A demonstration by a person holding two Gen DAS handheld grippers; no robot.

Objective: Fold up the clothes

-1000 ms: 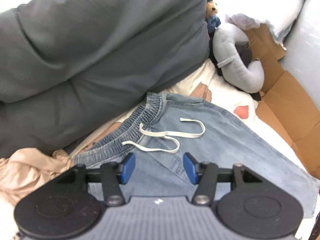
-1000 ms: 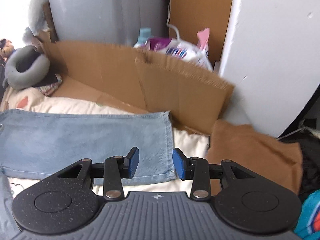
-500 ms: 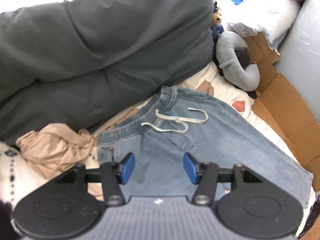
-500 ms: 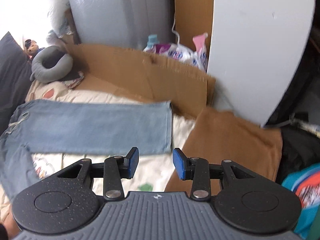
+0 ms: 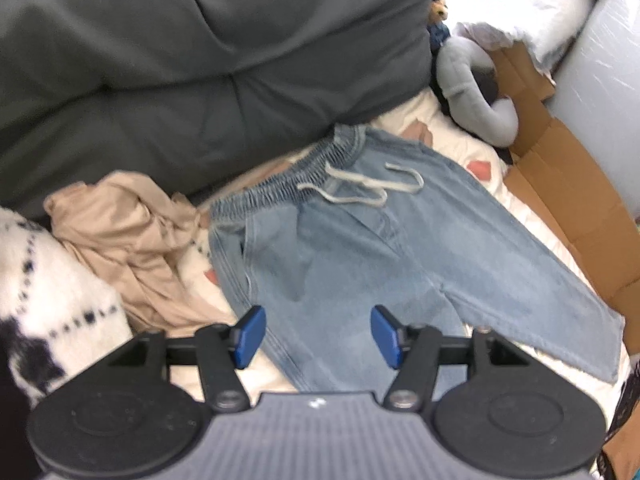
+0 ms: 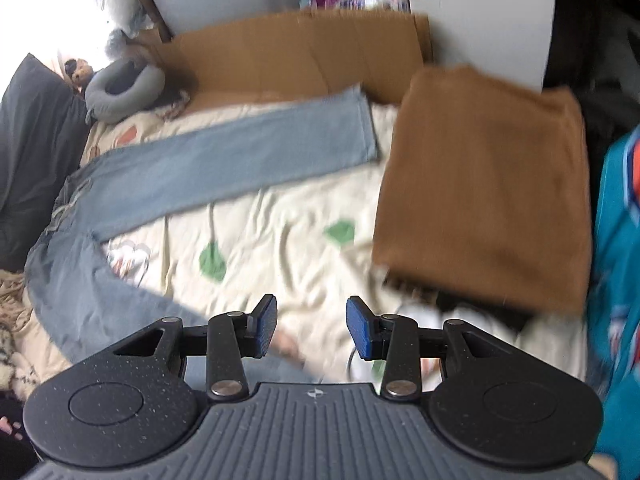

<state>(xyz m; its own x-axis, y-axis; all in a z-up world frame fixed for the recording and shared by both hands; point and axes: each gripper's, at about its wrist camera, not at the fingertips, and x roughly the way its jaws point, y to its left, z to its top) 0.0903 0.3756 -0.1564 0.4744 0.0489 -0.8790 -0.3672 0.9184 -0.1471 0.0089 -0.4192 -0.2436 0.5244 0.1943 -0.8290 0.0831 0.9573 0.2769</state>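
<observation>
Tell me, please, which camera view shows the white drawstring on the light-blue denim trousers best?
The left wrist view: the white drawstring lies in full sight, looped below the elastic waistband. The right wrist view shows it only small and blurred at the frame's left edge.

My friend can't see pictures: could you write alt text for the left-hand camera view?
Light blue jeans lie flat on a cream bedsheet, drawstring loose. The left gripper, jaws opening, hovers empty above them; a crumpled beige garment lies beside.
</observation>
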